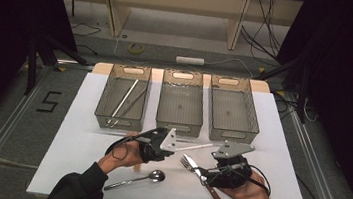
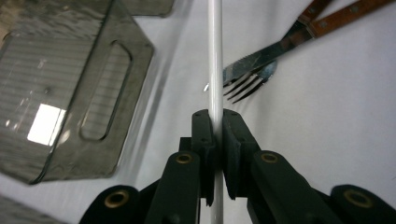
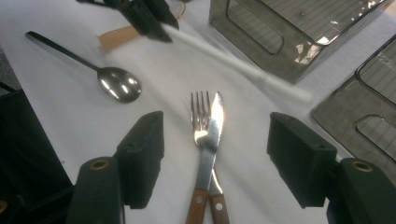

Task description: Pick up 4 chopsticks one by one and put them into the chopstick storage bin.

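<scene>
White table point(image 1: 75, 133) with three grey baskets point(image 1: 181, 106) at its far side. Left gripper point(image 2: 215, 133) clamps a white stick point(image 2: 215, 56) just above the table; right gripper point(image 3: 215, 158), jaws wide apart, straddles fork point(image 3: 201, 135) and knife point(image 3: 216, 119) lying crossed. Spoon point(image 1: 137, 179) nearby.

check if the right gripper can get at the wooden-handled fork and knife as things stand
Probably yes: the right gripper is open, with the crossed wooden-handled fork and knife lying uncovered between its jaws.
</scene>
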Demonstrator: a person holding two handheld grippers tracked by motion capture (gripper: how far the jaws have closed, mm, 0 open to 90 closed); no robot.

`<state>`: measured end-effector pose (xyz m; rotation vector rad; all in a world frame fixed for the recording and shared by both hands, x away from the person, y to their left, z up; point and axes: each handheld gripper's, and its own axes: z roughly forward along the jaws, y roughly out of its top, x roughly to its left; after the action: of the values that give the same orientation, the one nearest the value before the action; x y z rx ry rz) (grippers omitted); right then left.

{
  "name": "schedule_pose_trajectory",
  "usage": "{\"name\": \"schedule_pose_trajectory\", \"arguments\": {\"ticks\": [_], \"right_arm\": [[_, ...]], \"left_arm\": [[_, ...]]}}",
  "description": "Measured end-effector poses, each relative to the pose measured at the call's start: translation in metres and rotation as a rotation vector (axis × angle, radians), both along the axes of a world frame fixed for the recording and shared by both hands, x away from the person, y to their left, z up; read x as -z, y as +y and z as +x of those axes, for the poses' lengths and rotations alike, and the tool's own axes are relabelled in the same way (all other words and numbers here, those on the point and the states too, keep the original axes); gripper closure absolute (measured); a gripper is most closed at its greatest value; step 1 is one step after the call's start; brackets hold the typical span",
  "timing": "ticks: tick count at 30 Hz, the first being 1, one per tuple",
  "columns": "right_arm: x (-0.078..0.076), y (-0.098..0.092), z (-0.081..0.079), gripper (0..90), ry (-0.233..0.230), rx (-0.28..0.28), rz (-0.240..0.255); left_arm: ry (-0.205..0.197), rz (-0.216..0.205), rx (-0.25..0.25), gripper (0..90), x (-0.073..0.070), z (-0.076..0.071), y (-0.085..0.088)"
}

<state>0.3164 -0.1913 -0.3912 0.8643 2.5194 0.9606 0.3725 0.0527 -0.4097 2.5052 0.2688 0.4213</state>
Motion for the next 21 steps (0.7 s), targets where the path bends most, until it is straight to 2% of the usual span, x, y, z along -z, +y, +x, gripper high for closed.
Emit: {"name": "schedule_pose_trajectory", "arguments": {"ticks": [6,9,14,21], "right_arm": [[0.009,-0.002,-0.002,37.1,-0.015,0.004,0.065],[0.016,-0.002,-0.004,36.5,-0.015,0.009,0.07],[0.023,-0.004,-0.005,33.8,0.015,0.018,0.093],[0.031,-0.007,-0.006,31.8,0.029,0.05,0.11]], "left_arm": [[0.001,-0.039,-0.112,83.9,-0.006,0.007,0.015],[0.012,-0.054,-0.153,83.9,-0.008,0.01,0.023],[0.035,-0.081,-0.21,83.9,-0.008,0.015,0.034],[0.045,-0.123,-0.291,83.9,-0.014,0.021,0.05]]}}
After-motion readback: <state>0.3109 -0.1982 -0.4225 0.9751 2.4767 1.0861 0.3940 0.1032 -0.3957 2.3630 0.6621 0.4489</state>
